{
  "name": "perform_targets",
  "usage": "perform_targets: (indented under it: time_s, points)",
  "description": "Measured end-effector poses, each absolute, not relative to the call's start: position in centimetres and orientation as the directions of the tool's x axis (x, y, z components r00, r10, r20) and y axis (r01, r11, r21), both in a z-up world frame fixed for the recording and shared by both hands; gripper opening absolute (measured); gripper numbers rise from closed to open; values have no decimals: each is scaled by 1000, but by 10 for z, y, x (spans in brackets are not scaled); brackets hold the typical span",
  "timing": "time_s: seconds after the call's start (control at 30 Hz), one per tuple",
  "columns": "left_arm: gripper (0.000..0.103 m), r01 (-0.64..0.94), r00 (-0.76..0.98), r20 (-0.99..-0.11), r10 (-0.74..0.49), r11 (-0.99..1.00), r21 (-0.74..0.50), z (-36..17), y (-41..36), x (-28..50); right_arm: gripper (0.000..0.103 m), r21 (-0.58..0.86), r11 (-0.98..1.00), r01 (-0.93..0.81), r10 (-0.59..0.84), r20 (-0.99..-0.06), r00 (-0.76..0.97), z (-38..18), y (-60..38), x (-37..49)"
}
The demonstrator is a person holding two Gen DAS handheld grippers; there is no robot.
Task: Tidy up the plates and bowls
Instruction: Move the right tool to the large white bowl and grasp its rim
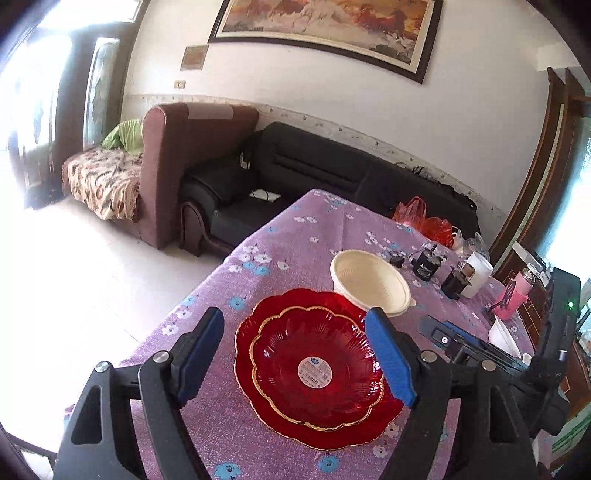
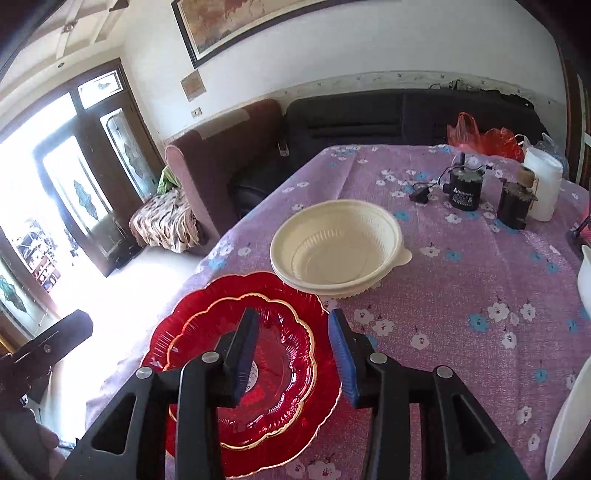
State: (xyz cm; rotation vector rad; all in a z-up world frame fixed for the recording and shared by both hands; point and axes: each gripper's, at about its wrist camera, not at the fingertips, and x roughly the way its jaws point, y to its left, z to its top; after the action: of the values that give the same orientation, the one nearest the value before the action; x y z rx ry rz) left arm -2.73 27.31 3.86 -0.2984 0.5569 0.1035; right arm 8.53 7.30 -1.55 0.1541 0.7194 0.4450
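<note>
My left gripper hovers spread wide above the stacked scalloped red glass plates; my right gripper hangs parted, empty, over them; the cream ribbed plastic bowl sits just beyond.

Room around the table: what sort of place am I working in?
Most likely a home living room: a black sofa and a maroon armchair stand behind the cloth-covered table, with a large framed painting above.

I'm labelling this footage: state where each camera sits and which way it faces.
Left wrist: on the left gripper, above the stacked red plates, facing the black sofa; right gripper alongside.
Right wrist: on the right gripper, over the red plates' right edge, facing the sofa.
Shared: plates, cream bowls, purple tablecloth.
</note>
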Motion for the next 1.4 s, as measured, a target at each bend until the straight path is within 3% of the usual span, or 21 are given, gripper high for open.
perform_targets:
  time_s: [0.07, 0.23, 0.33, 0.67, 0.83, 0.93, 1.07, 1.13, 1.3, 1.4]
  points:
    - [84, -173, 874, -484, 43, 959, -227, 50, 264, -40, 61, 293, 893, -342, 450, -563, 693, -4, 60, 67]
    - [98, -124, 926, -374, 48, 975, -182, 72, 236, -69, 65, 325, 885, -334, 460, -496, 737, 14, 16, 27]
    - [99, -77, 933, -359, 16, 985, -157, 77, 218, -76, 68, 336, 890, -308, 441, -461, 770, 22, -20, 2]
    - [99, 44, 913, -398, -96, 990, -137, 68, 157, -71, 72, 360, 927, -106, 249, -378, 892, 54, -167, -59]
    - [99, 97, 870, -467, -158, 984, -152, 50, 122, -52, 74, 311, 950, 9, 106, -351, 930, 95, -245, -89]
    - [99, 146, 855, -481, -191, 981, -131, 45, 94, -45, 75, 242, 965, 105, -23, -316, 948, 136, -295, -115]
    - [99, 204, 829, -504, -242, 970, -130, 41, 61, -31, 88, 95, 946, 309, -279, -238, 930, 189, -349, -152]
    - [99, 219, 816, -515, -261, 965, -142, 39, 49, -25, 88, 75, 929, 362, -338, -223, 914, 204, -369, -165]
    - [99, 238, 799, -538, -268, 963, -125, 33, 23, -18, 92, 55, 910, 411, -386, -251, 888, 196, -393, -180]
    - [99, 245, 797, -549, -252, 966, -88, 33, 11, -14, 92, 141, 912, 385, -323, -329, 887, 167, -412, -162]
